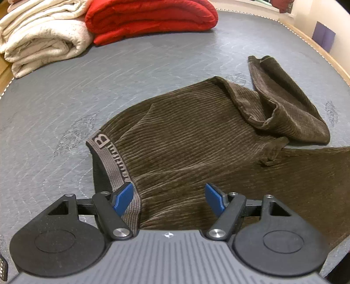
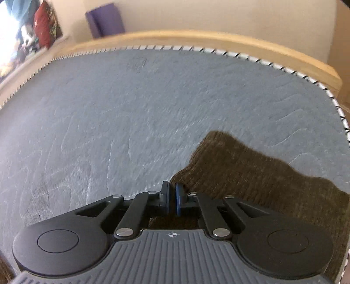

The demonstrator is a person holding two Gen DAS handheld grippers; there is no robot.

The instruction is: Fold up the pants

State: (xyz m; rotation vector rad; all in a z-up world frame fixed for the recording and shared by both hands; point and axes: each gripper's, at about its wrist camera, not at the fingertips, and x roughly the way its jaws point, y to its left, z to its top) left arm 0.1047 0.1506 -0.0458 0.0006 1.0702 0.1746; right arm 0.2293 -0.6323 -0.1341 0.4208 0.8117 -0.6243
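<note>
Brown corduroy pants (image 1: 196,139) lie on the grey mat (image 1: 65,98), with a grey lettered waistband (image 1: 109,157) at the left and one leg folded back at the upper right. My left gripper (image 1: 169,197) is open, low over the waist area, its left finger over the waistband. In the right wrist view, a brown pant leg (image 2: 251,174) trails to the right. My right gripper (image 2: 171,196) is shut on the edge of that leg, lifted a little above the mat.
A folded red blanket (image 1: 151,17) and a folded cream blanket (image 1: 41,37) lie at the mat's far left. A wooden rim (image 2: 196,39) borders the grey mat (image 2: 131,109). A purple block (image 2: 105,19) leans on the wall behind.
</note>
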